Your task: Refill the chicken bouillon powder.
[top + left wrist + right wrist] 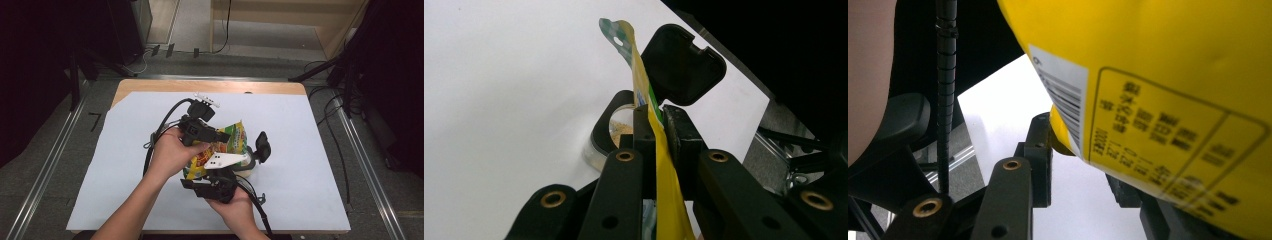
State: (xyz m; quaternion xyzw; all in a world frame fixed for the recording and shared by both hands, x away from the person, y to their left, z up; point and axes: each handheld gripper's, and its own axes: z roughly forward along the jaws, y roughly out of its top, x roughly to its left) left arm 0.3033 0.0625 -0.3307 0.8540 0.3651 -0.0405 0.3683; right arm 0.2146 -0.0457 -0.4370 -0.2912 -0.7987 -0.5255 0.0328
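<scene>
Left gripper [220,136] and right gripper [235,167]: black bodies with brass-ringed screw holes along the jaws; a black cable is trailed from each, a white three-cornered plate is carried, and bare forearms are seen.

High view: set above the near table edge, looking forward and down on the white paper-covered table [300,150]

Left gripper view: riding just behind its own jaws, very close on the thin edge of the yellow plastic snack pouch [659,150]

Right gripper view: pressed against the same pouch's printed face, shared by all three
</scene>
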